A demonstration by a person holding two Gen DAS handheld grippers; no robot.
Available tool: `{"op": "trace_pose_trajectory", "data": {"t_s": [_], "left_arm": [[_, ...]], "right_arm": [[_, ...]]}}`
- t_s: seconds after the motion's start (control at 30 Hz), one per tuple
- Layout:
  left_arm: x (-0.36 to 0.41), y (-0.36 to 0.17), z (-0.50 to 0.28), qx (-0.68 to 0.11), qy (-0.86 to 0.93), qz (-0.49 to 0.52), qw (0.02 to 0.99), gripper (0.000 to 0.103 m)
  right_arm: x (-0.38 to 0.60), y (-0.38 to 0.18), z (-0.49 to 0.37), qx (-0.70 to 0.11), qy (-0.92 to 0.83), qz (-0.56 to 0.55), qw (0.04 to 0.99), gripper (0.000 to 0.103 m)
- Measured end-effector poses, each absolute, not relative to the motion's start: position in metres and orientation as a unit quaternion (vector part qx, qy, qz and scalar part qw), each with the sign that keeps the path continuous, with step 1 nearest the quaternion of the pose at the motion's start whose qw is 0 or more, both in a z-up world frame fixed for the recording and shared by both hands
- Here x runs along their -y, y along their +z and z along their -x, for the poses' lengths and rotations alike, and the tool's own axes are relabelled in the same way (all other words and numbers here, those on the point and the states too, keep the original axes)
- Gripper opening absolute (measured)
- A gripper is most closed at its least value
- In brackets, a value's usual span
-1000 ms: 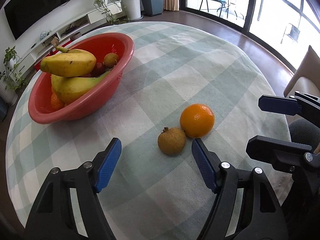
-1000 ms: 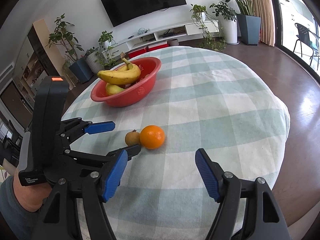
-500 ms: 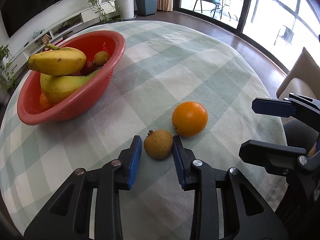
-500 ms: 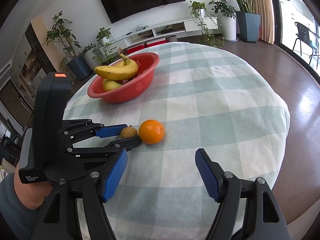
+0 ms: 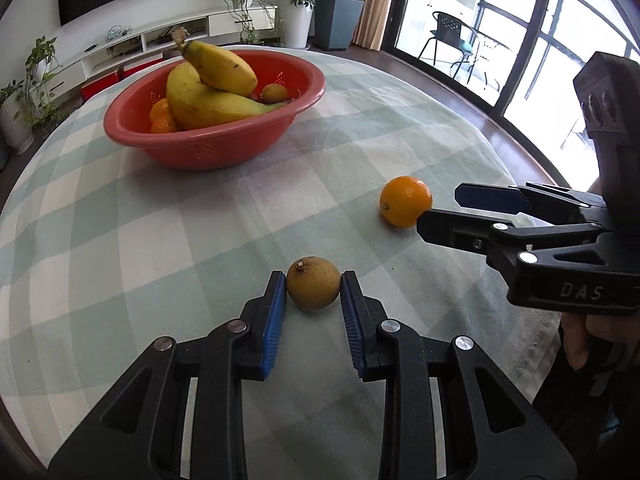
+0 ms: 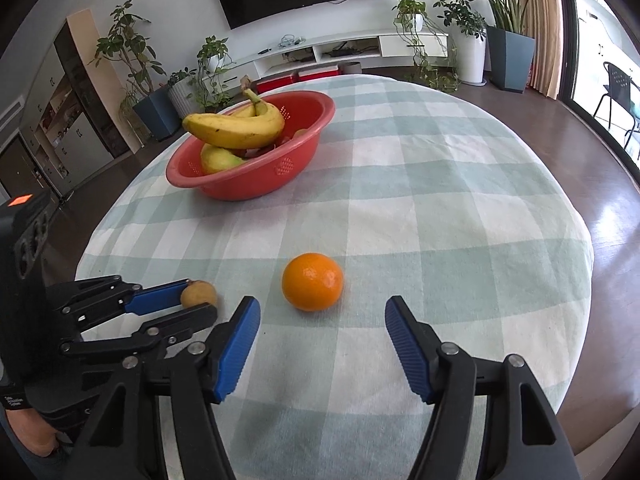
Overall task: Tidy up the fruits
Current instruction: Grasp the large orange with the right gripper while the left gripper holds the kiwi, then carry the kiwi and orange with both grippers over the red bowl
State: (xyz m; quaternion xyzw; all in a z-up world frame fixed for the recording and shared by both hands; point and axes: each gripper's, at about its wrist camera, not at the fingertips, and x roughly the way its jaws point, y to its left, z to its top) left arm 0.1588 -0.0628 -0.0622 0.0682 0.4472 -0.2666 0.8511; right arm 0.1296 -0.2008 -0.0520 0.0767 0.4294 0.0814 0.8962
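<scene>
My left gripper [image 5: 313, 286] is shut on a small round brown fruit [image 5: 313, 283], its blue pads against both sides, low over the checked tablecloth. The same fruit shows in the right wrist view [image 6: 199, 294] between the left gripper's fingers [image 6: 160, 300]. An orange [image 6: 313, 281] lies on the cloth just ahead of my right gripper [image 6: 322, 316], which is open and empty. In the left wrist view the orange [image 5: 405, 201] sits beside the right gripper's fingertips [image 5: 440, 210]. A red bowl [image 5: 208, 148] holds bananas [image 5: 216, 92] and other fruit.
The round table [image 6: 460, 184] has a green and white checked cloth, with its edge close on the right and near sides. A chair [image 5: 456, 36] stands by the window. Plants and a TV unit [image 6: 328, 48] line the far wall.
My left gripper closed on the brown fruit and drew it away from the orange. My right gripper came closer to the orange, still open.
</scene>
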Motion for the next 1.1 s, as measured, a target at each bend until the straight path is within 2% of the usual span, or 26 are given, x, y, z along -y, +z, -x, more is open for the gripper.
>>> {"op": "trace_pose_trajectory", "data": {"t_s": [0.17,0.33,0.43,0.7,1.1], "left_arm": [[0.041,-0.063,-0.151,-0.45,-0.251,-0.042,0.856,0.026],[0.028,-0.061,-0.148,-0.449,-0.244,-0.03,0.859,0.026],[0.023,-0.06,-0.148,-0.448,-0.242,-0.025,0.86,0.026],[0.017,-0.054,-0.149,-0.443,-0.232,-0.017,0.866,0.026],[-0.007,0.005,-0.181,-0.4,-0.21,-0.018,0.892,0.026]], "right_arm": [[0.197,-0.06,-0.142,-0.442,0.079,-0.066,0.891,0.062],[0.184,-0.064,-0.15,-0.449,0.088,-0.037,0.889,0.046],[0.182,-0.067,-0.15,-0.448,0.086,-0.027,0.889,0.041],[0.183,-0.059,-0.143,-0.438,0.093,-0.032,0.894,0.04],[0.184,0.022,-0.15,-0.358,0.131,-0.042,0.923,0.04]]}}
